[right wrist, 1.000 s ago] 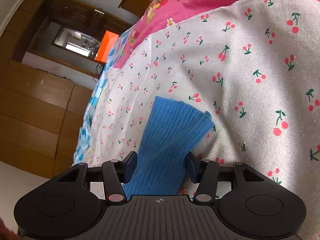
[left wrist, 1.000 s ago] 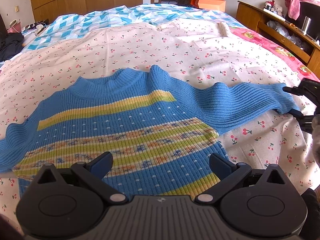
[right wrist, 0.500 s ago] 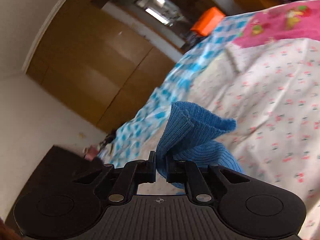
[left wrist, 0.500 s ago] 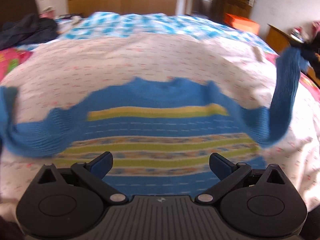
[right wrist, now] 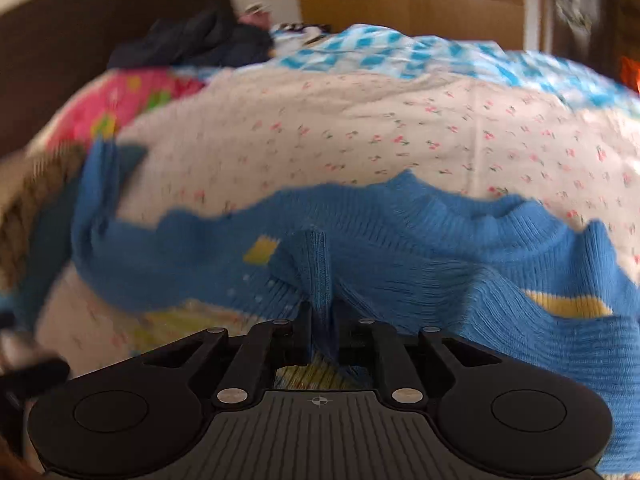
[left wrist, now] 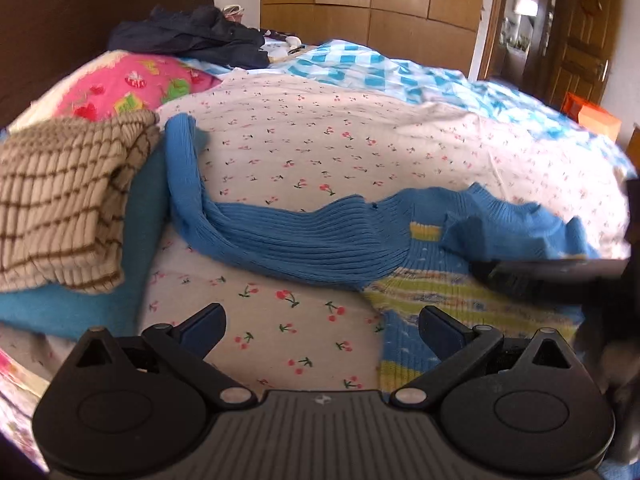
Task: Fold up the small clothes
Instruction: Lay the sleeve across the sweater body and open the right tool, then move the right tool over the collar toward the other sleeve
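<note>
A blue knit sweater [left wrist: 312,248] with yellow-green stripes lies flat on the cherry-print sheet [left wrist: 320,152]. Its left sleeve [left wrist: 182,168] stretches toward a folded stack. My right gripper [right wrist: 323,312] pinches the right sleeve's cuff [right wrist: 318,264] and holds it over the sweater's chest; its jaws are opening slightly with the cuff still between them. The left wrist view shows that gripper [left wrist: 520,276] as a dark blurred shape at the right. My left gripper [left wrist: 322,320] is open over bare sheet beside the sweater's hem, with nothing between its fingers.
A beige striped knit [left wrist: 60,200] sits folded on a teal garment [left wrist: 140,240] at the left. Behind are a pink patterned cover [left wrist: 132,88], dark clothes [left wrist: 192,36], a blue checked blanket [left wrist: 360,64] and a dark headboard [left wrist: 100,8]. An orange box [left wrist: 592,116] stands far right.
My right gripper shut on the right sleeve's cuff, lifted it and swung it across onto the sweater's body. My left gripper moved left, still open, and now faces the left sleeve and the stack.
</note>
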`<state>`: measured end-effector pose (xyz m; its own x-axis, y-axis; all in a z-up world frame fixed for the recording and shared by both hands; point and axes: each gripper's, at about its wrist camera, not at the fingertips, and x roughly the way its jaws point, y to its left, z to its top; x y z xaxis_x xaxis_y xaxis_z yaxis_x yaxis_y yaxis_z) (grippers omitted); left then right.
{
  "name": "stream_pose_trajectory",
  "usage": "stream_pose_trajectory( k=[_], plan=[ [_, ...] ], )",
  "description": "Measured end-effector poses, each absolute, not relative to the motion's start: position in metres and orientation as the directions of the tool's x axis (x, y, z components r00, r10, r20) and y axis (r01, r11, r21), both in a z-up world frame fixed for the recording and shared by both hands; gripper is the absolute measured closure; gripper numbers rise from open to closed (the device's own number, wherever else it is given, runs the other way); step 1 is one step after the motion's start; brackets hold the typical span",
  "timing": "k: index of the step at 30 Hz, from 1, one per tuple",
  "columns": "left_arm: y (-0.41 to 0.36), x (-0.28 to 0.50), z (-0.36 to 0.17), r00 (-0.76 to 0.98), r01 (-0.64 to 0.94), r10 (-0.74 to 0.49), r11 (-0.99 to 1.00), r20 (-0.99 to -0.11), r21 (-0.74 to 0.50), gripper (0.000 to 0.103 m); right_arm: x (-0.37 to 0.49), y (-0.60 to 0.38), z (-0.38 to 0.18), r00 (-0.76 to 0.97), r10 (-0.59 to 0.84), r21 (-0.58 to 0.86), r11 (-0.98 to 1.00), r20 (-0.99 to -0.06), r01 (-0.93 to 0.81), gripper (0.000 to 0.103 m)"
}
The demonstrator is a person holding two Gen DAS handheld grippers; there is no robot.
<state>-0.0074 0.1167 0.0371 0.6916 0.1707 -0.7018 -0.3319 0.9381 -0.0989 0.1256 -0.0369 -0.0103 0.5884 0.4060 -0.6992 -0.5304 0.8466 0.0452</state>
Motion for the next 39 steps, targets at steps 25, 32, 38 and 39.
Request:
stream_pose_trajectory(
  k=[25, 32, 38, 39],
  plan=[
    [0.128, -0.014, 0.034, 0.728, -0.349, 0.12, 0.912, -0.675, -0.215, 0.0, 0.129, -0.009, 0.005, 0.56, 0.481, 0.141, 0.828, -0.674, -0.542, 0.089],
    [0.129, -0.013, 0.032, 0.722, -0.359, 0.125, 0.908, -0.68, -0.215, 0.0, 0.128, -0.021, 0.008, 0.513, 0.546, 0.239, 0.803, -0.662, -0.546, 0.078],
    [0.122, -0.01, 0.031, 0.718, -0.348, 0.139, 0.92, -0.682, -0.18, 0.0, 0.129, -0.058, 0.025, 0.593, 0.524, 0.255, 0.84, -0.611, -0.479, 0.069],
    [0.122, -0.01, 0.031, 0.717, -0.348, 0.142, 0.921, -0.683, -0.174, 0.0, 0.131, -0.065, 0.025, 0.61, 0.502, 0.247, 0.855, -0.613, -0.456, 0.069]
  ],
)
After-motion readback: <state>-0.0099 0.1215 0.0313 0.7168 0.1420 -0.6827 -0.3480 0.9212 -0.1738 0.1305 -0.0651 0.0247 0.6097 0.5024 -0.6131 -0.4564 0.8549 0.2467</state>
